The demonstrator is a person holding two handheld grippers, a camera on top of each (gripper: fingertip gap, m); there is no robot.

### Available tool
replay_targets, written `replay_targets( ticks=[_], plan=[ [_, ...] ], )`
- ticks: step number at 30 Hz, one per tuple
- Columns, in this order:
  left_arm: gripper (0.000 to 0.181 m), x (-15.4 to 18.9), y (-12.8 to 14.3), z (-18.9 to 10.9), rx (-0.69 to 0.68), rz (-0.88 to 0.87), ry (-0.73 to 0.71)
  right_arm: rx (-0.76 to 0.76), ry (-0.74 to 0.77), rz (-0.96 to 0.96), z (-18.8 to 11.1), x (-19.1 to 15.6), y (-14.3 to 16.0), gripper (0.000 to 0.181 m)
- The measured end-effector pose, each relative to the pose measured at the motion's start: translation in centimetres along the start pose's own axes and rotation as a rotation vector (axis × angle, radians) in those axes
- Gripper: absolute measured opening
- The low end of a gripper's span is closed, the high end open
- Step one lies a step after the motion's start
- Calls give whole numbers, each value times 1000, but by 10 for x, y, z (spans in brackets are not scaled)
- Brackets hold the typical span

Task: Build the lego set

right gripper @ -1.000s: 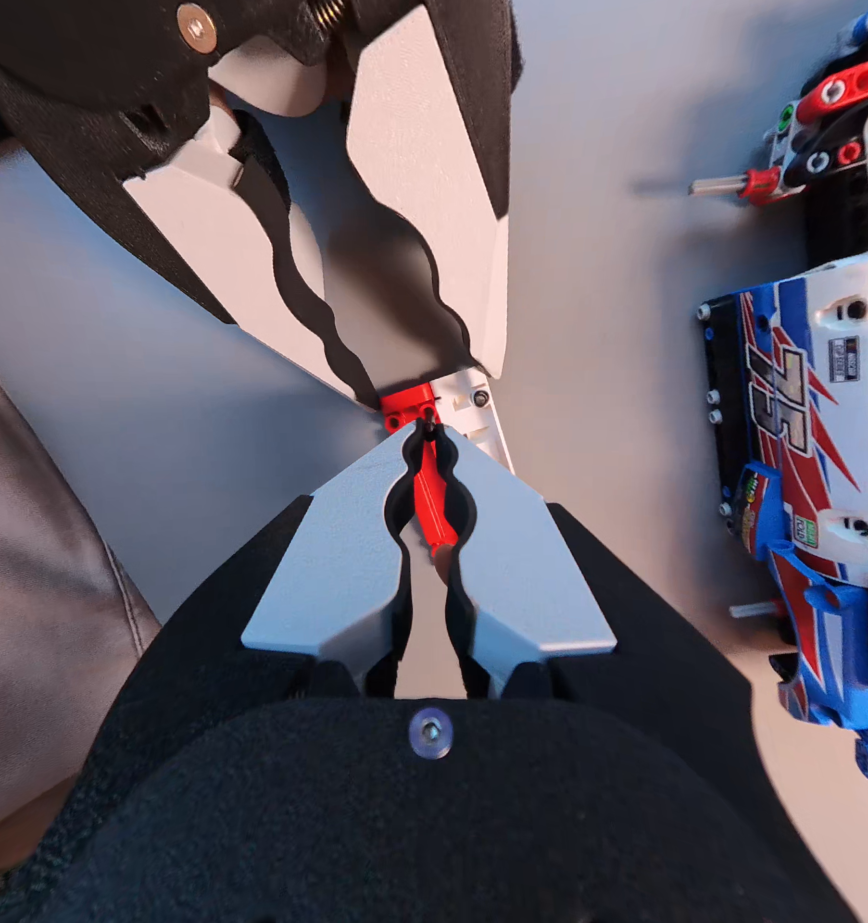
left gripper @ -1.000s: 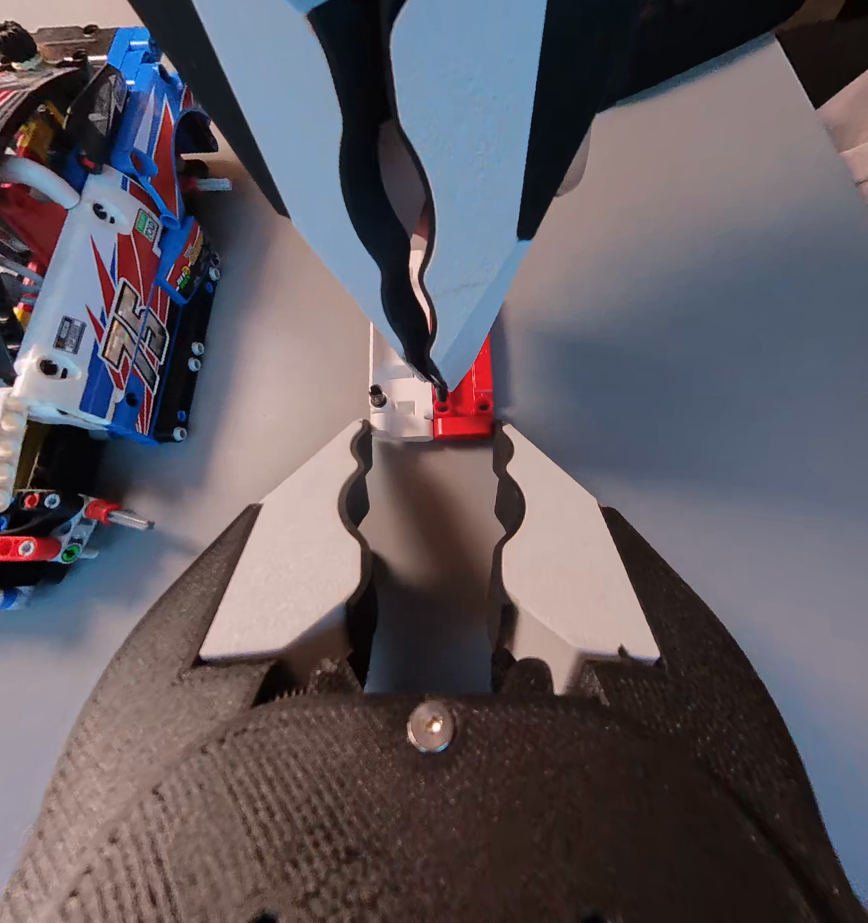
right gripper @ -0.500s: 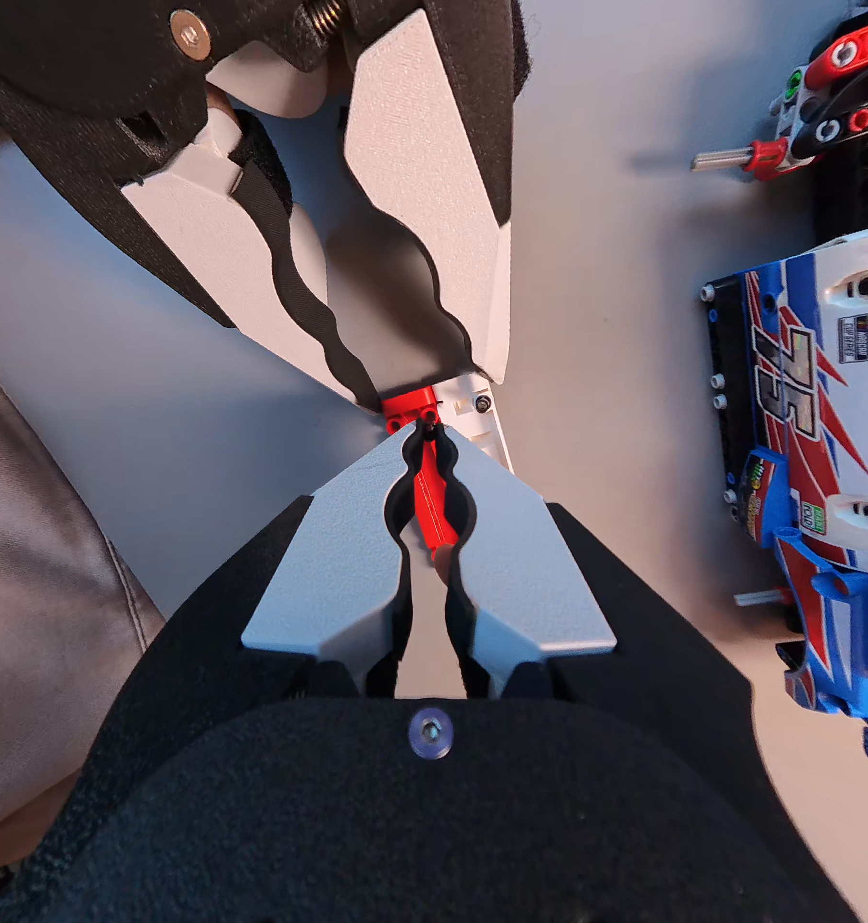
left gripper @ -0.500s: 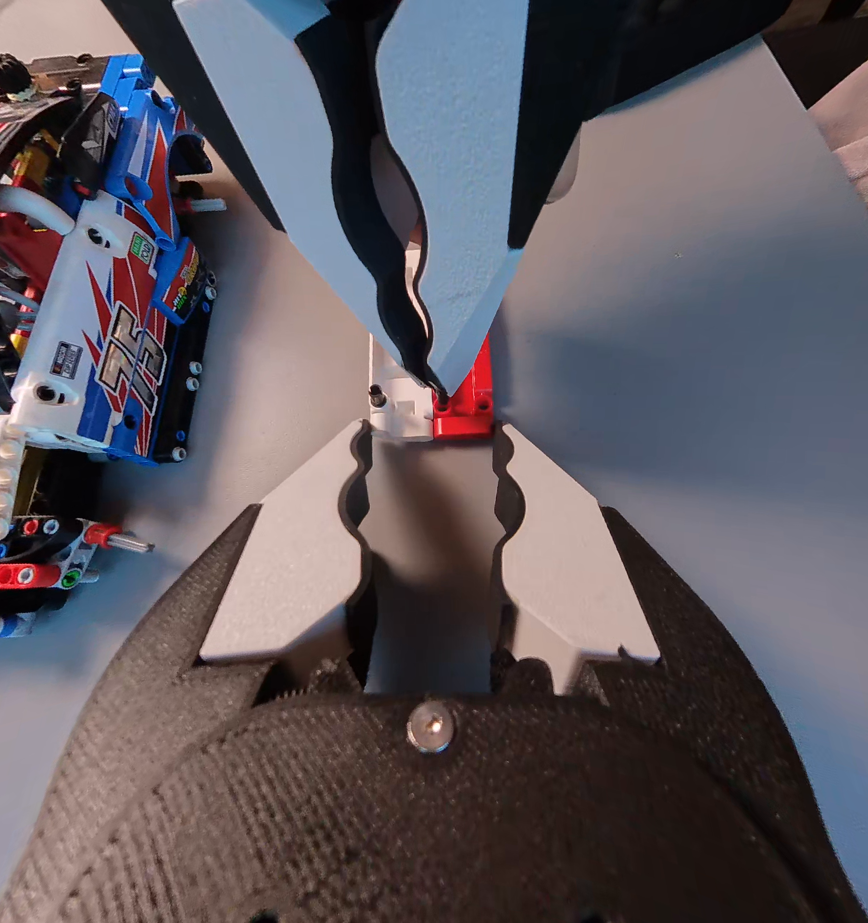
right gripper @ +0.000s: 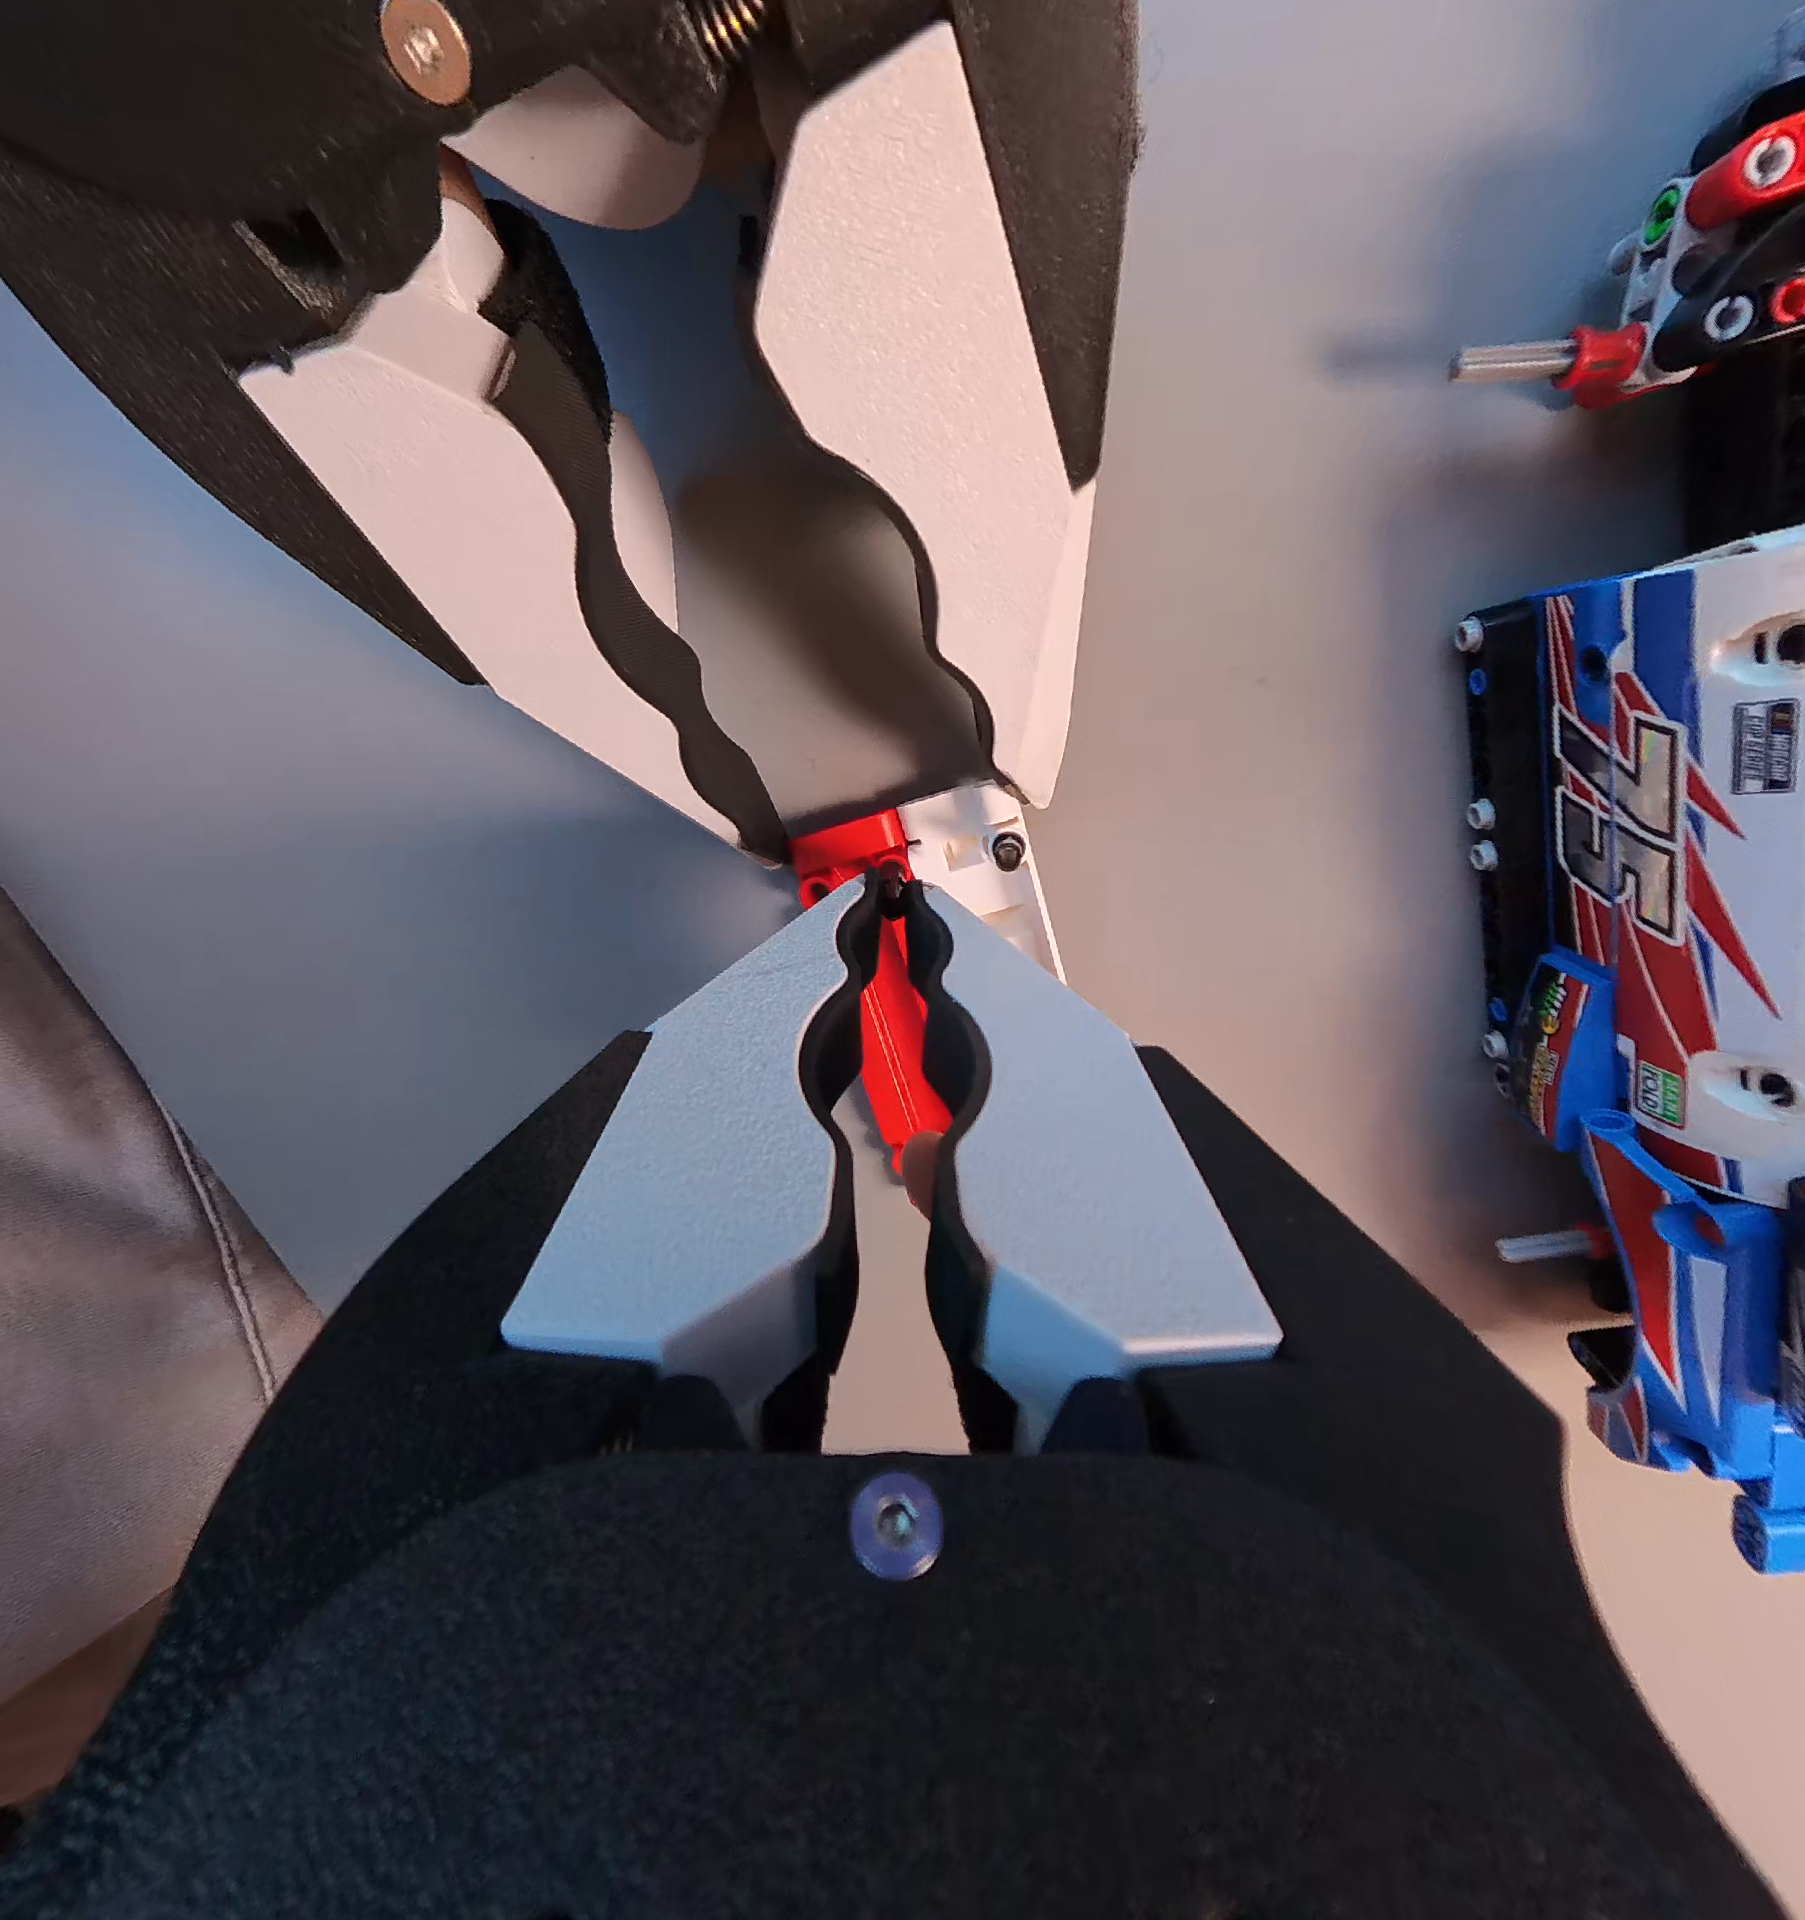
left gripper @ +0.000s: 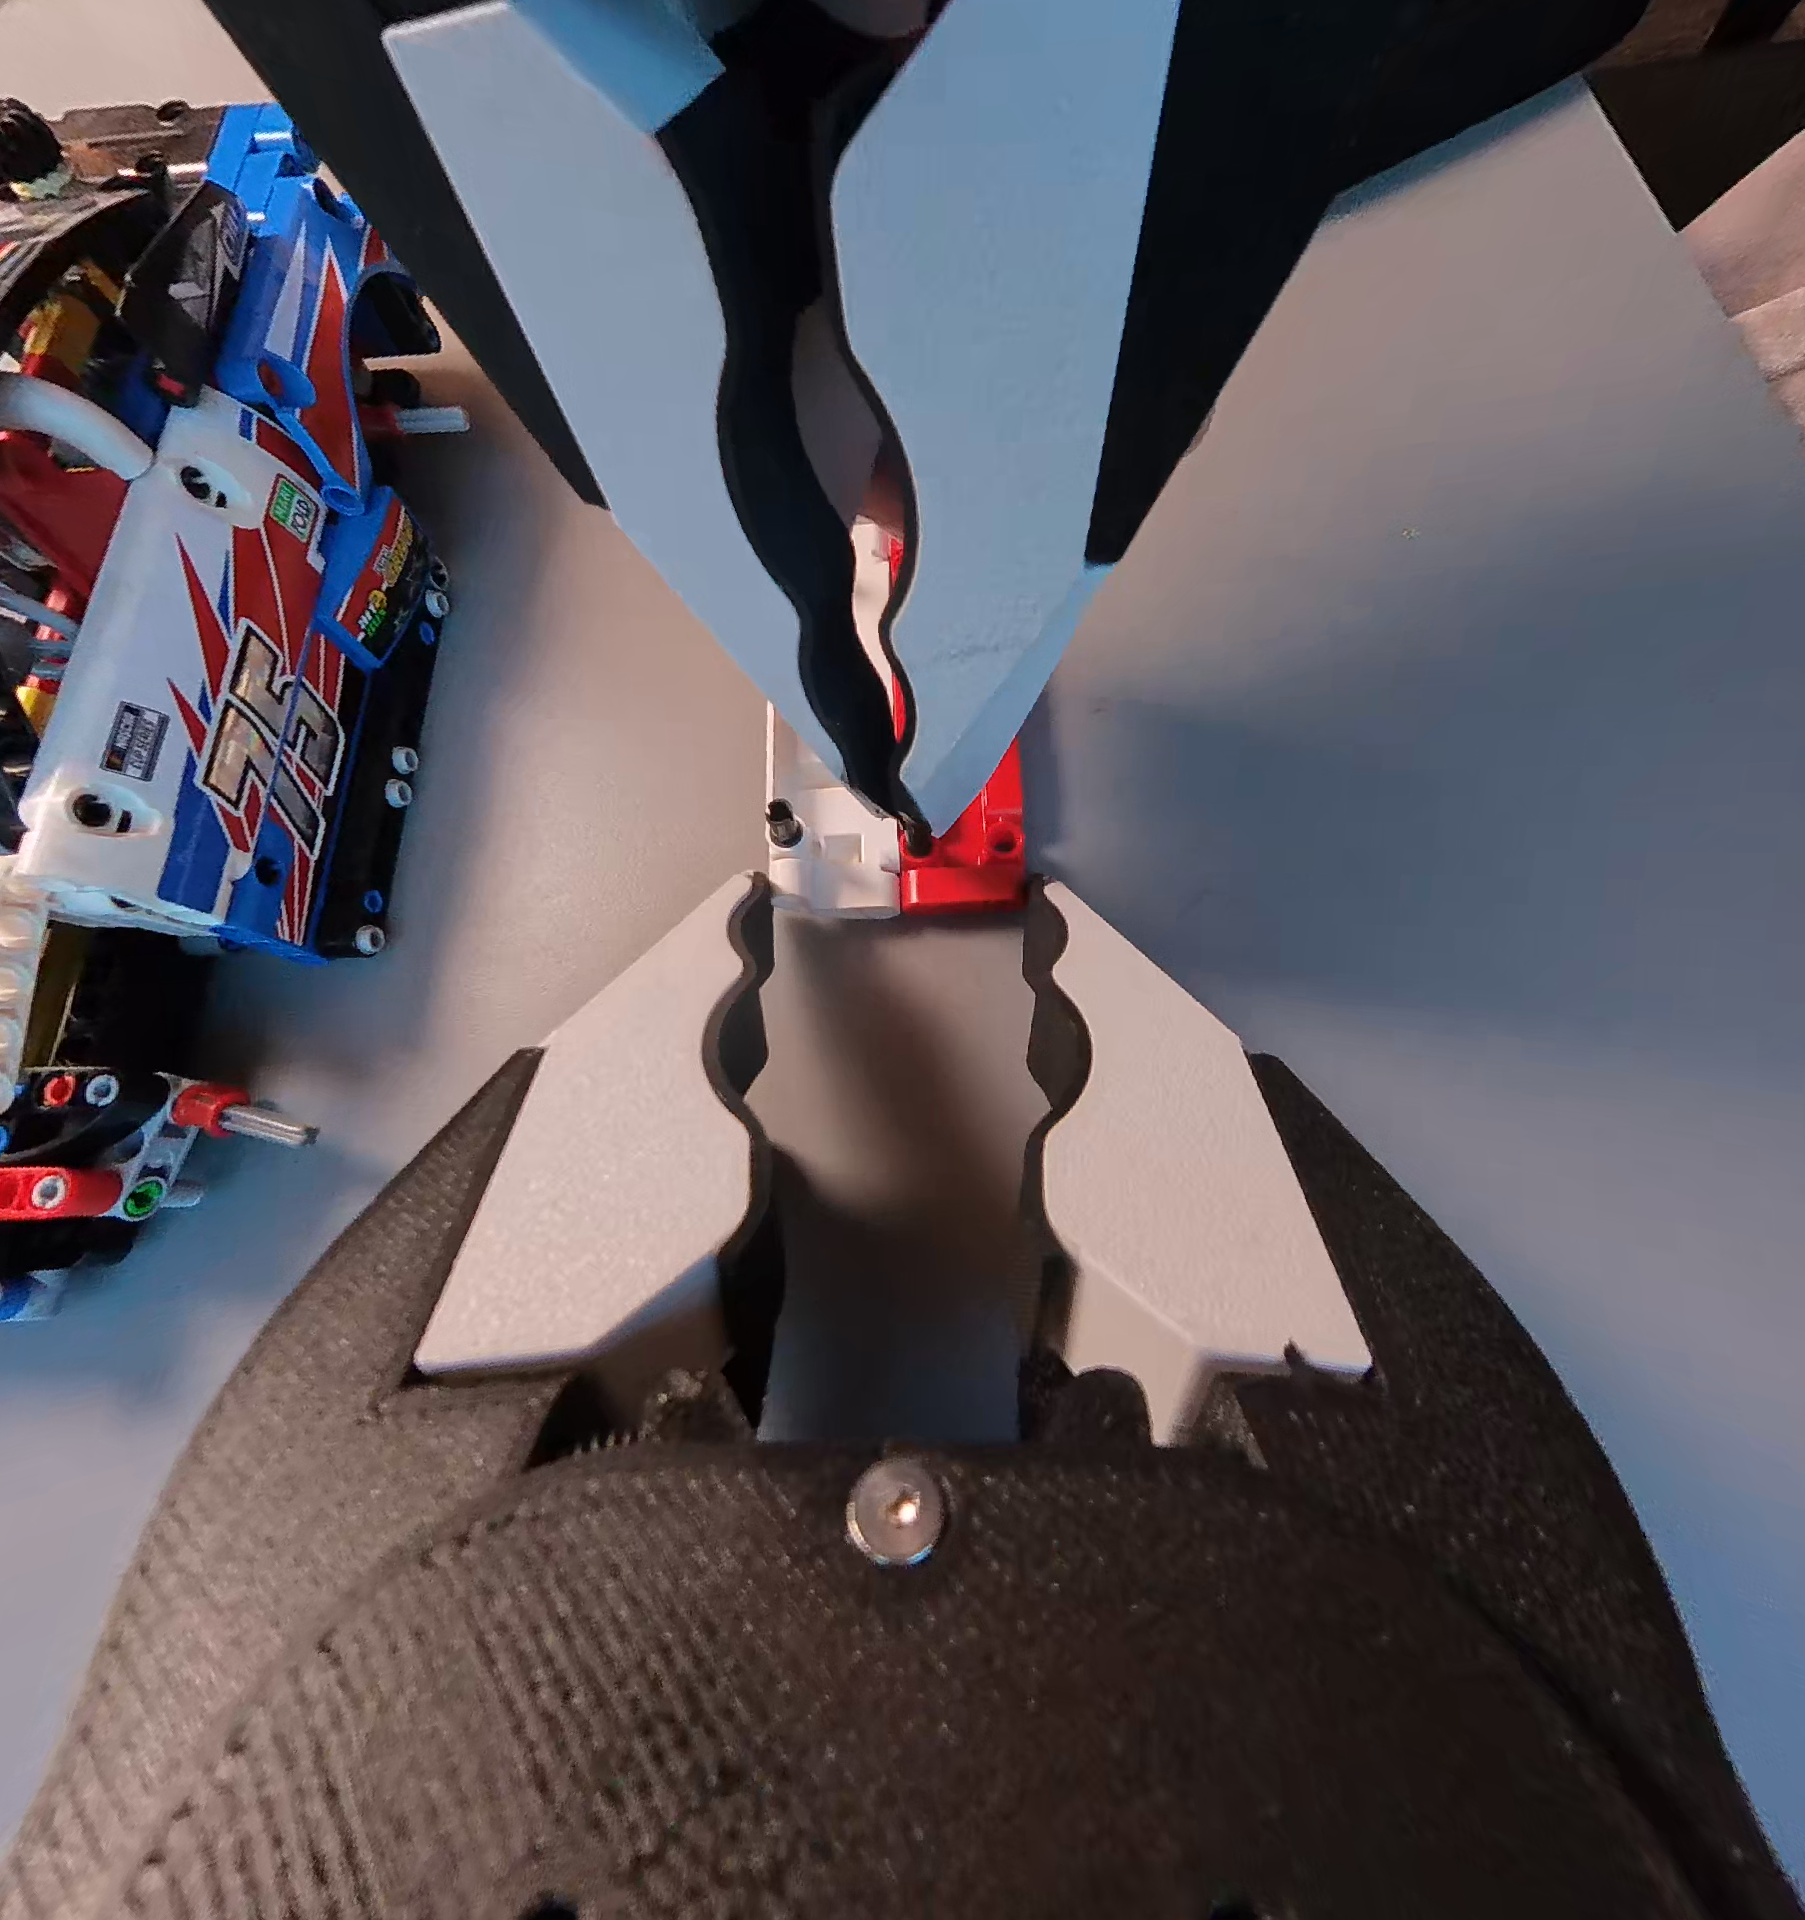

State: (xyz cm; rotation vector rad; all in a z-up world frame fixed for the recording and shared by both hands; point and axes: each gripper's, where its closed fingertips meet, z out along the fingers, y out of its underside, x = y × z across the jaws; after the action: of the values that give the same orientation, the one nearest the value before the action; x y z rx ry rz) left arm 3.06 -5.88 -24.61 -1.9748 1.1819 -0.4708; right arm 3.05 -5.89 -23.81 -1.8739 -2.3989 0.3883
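Observation:
A small panel assembly, half red (left gripper: 965, 868) and half white (left gripper: 825, 862), sits between my two grippers above the grey table. My left gripper (left gripper: 898, 899) is shut on its two outer sides. My right gripper (right gripper: 890, 894) comes from the opposite side and is shut on a small black pin (right gripper: 893, 883), held at a hole in the red half (right gripper: 846, 836). The white half (right gripper: 965, 842) carries another black pin. The right gripper also shows in the left wrist view (left gripper: 903, 816). The red part runs on under the right fingers, mostly hidden.
The part-built blue, white and red race car (left gripper: 202, 675) lies to the left in the left wrist view and on the right in the right wrist view (right gripper: 1708, 935). A grey axle with a red bush (left gripper: 243, 1112) sticks out of it. The grey table (left gripper: 1397, 831) carries everything. Only a small space, under 4 cm, lies between the two pairs of fingers.
Both grippers keep their holds at the panel. The right gripper has tilted a little, and the car has slid slightly in both views.

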Motion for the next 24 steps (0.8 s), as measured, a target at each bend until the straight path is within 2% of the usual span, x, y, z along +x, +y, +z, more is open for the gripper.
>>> replay_targets(
  ticks=[16, 19, 24],
  plan=[
    [47, 0, 0, 0, -2, 2, -20, -73, -16, -24, 7, 0, 0, 1],
    [47, 0, 0, 0, 0, 6, -23, -49, -5, -25, 7, -1, 0, 1],
    [47, 0, 0, 0, -1, 3, -22, 87, 21, -91, 7, 0, 0, 1]
  ],
)
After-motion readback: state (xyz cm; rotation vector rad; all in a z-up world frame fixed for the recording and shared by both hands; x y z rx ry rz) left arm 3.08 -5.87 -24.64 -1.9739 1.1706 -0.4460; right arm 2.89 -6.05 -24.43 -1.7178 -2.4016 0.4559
